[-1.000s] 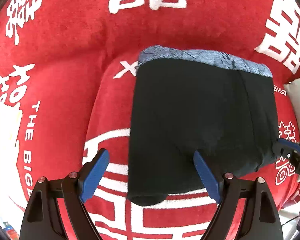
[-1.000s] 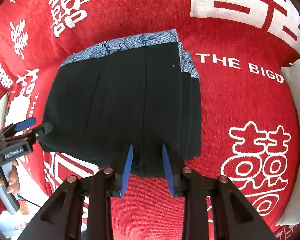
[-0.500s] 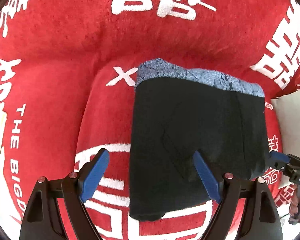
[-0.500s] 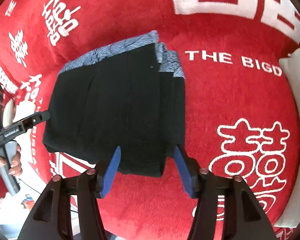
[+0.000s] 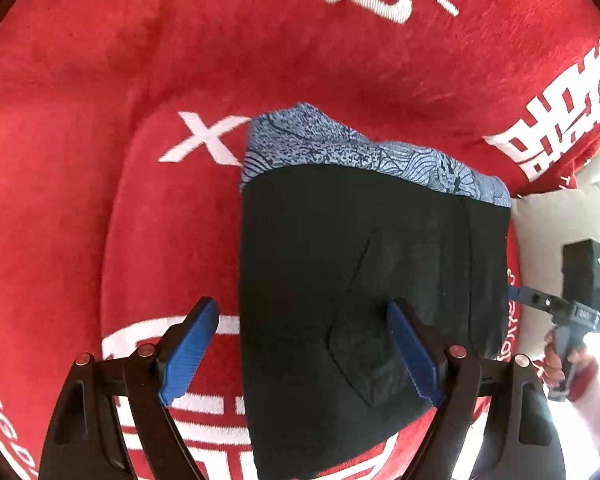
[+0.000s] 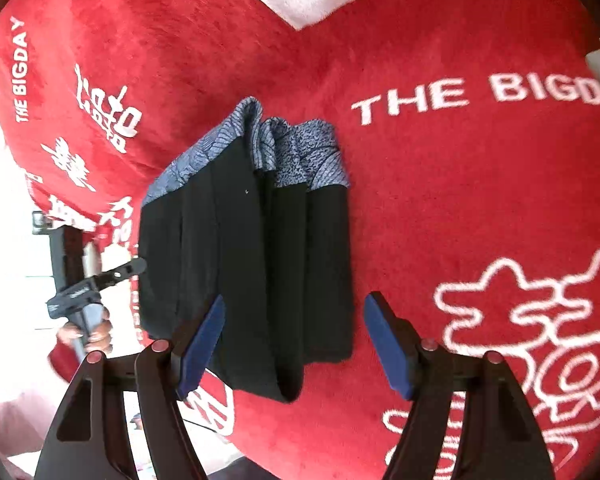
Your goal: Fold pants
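The black pants [image 5: 340, 280] lie folded in a compact rectangle on the red blanket [image 5: 120, 160], with a blue patterned waistband [image 5: 360, 156] at the far edge. My left gripper [image 5: 304, 354] is open and empty, hovering over the near left part of the pants. My right gripper [image 6: 296, 348] is open and empty above the near end of the pants [image 6: 252, 260], where stacked layers show at the right side. The right gripper also shows at the right edge of the left wrist view [image 5: 540, 304], and the left gripper at the left in the right wrist view [image 6: 112, 276].
The red blanket [image 6: 460, 180] with white lettering covers a cushioned seat. A white cushion [image 5: 548, 232] lies at the right. The blanket's near edge drops off at the lower left of the right wrist view [image 6: 212, 432].
My right gripper has opened wide and let go of the pants' near edge. Both grippers have drawn back and risen from the folded pants.
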